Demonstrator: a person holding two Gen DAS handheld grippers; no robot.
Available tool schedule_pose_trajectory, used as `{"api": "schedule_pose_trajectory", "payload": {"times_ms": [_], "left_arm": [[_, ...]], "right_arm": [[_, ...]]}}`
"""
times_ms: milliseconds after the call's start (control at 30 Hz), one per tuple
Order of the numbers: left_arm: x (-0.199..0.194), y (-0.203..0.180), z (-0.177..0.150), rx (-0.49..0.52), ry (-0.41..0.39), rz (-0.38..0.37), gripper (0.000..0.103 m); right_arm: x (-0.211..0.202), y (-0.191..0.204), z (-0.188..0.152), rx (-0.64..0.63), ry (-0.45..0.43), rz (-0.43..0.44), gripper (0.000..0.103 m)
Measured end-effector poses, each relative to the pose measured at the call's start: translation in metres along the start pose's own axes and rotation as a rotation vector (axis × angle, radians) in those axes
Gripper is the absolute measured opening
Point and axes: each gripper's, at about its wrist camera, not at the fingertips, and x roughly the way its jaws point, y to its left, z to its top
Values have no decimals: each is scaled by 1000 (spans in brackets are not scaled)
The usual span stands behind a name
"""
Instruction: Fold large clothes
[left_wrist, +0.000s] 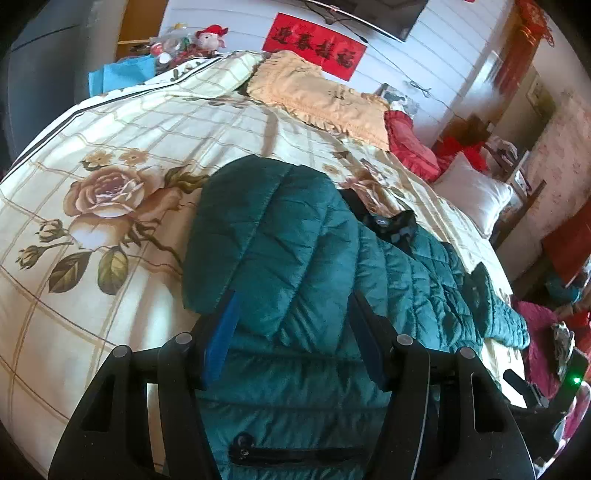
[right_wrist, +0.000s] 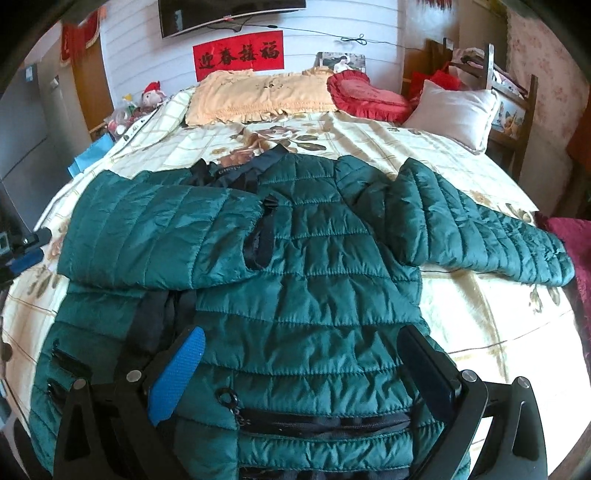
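Here a teal quilted puffer jacket lies spread front-up on a bed, over a cream floral bedsheet. In the right wrist view one sleeve is folded across the chest, its cuff lying over the dark zipper line, while the other sleeve stretches out flat to the side, its end reaching close to the mattress edge. The right gripper hangs over the lower front of the jacket with its fingers spread wide apart, nothing between them but the fabric below; whether the tips touch the cloth cannot be told. A zipped pocket shows between the finger bases, and the hem is cut off by the frame.

From the left wrist view the left gripper also stands open, its blue pad and dark finger on either side of a puffed ridge of the folded sleeve. The jacket fills the gap, yet the fingers do not visibly pinch it, and contact is hard to judge. The collar area appears only as a dark, blurred patch beyond.

At the head of the bed sit a peach frilled pillow, a red heart-shaped cushion and a white pillow. A red banner hangs on the wall.
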Motion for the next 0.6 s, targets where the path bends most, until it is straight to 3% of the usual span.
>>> {"api": "schedule_pose_trajectory", "payload": {"times_ms": [100, 267, 433, 533, 600], "left_arm": [[3, 9, 2, -18, -2, 25, 61], [21, 24, 3, -37, 34, 95, 61], [36, 37, 3, -67, 68, 126, 61], [40, 44, 3, -77, 74, 132, 61], [39, 48, 3, -87, 76, 131, 61]], "right_arm": [[3, -5, 12, 33, -3, 62, 103], [26, -12, 45, 152, 26, 252, 103], [75, 7, 69, 149, 105, 282, 99], [110, 19, 72, 152, 190, 308, 82], [123, 25, 73, 154, 202, 317, 54]]}}
